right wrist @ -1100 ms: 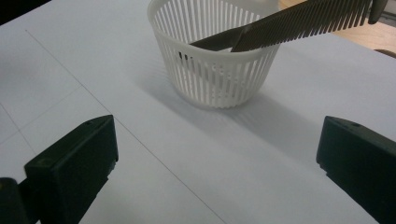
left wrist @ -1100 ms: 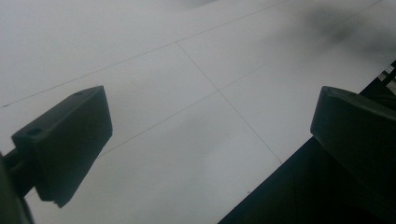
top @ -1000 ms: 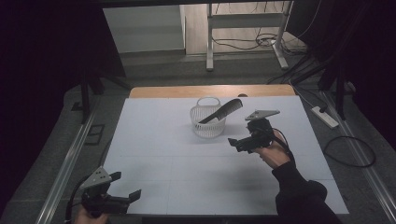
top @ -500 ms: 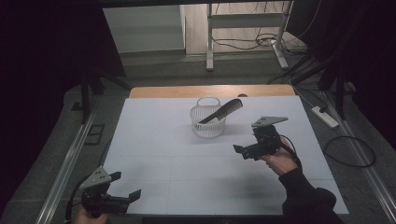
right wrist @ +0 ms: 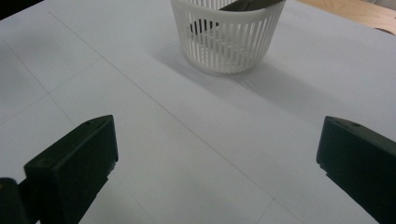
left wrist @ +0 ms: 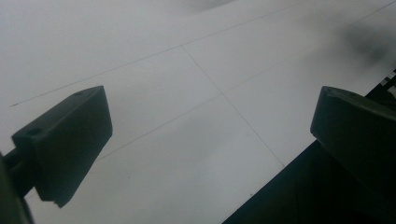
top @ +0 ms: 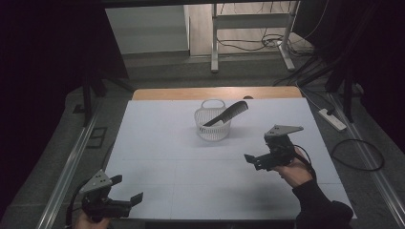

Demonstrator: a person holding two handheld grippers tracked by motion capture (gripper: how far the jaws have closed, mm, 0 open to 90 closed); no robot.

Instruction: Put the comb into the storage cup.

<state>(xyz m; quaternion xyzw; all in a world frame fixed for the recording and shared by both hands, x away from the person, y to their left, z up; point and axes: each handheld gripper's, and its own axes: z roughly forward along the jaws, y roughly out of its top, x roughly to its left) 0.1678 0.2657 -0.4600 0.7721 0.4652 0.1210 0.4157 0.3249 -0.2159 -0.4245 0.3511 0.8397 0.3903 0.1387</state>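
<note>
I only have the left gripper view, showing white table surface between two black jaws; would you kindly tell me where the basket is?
Observer: The white slatted plastic basket stands toward the far middle of the white table.
Operator: Is anything in it?
Observer: A dark comb leans inside, its end sticking out over the rim.
Operator: And the right hand-held gripper?
Observer: The right hand-held gripper hovers open and empty, right of the basket and nearer the person, pointing toward it.

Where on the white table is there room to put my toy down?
Lots of room: the wide bare stretch between the left gripper and right gripper, in front of the basket. The table's far left is bare too. Only the basket with its comb takes space.
</note>
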